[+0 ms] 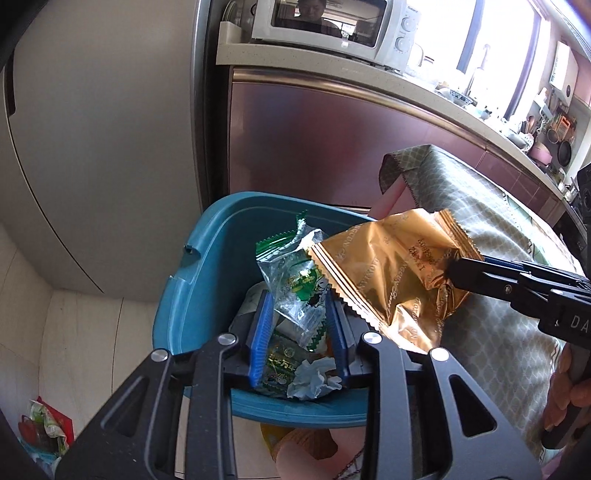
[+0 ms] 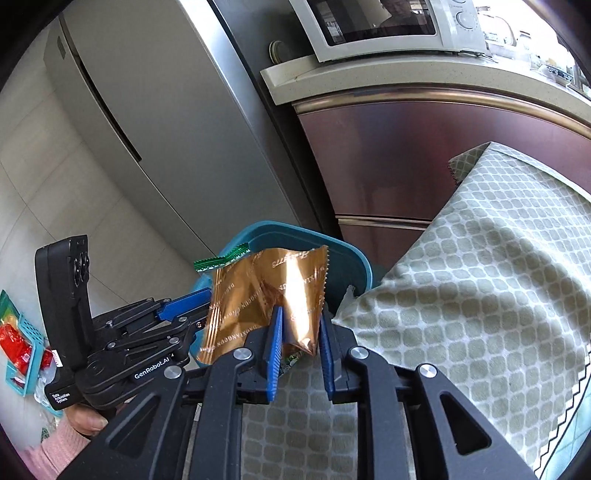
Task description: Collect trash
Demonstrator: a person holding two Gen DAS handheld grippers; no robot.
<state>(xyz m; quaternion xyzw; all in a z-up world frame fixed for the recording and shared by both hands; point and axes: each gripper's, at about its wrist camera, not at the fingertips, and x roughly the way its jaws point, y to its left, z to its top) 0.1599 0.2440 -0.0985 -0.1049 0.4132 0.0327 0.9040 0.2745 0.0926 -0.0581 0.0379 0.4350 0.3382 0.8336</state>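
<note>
My left gripper (image 1: 299,314) is shut on a clear and green plastic wrapper (image 1: 295,280) and holds it over the open teal trash bin (image 1: 195,280). The bin holds more green wrappers and a crumpled tissue (image 1: 314,376). My right gripper (image 2: 300,321) is shut on a crinkled gold snack wrapper (image 2: 266,295) and holds it at the bin's right rim, above the table edge. In the left wrist view the gold wrapper (image 1: 391,273) hangs from the right gripper (image 1: 452,275), partly over the bin. The left gripper (image 2: 177,314) also shows in the right wrist view.
A table under a green patterned cloth (image 2: 461,280) stands right of the bin. A grey fridge (image 1: 96,147) and a maroon cabinet (image 1: 314,147) with a microwave (image 1: 332,26) stand behind. A small basket with red packets (image 2: 18,350) lies on the floor at left.
</note>
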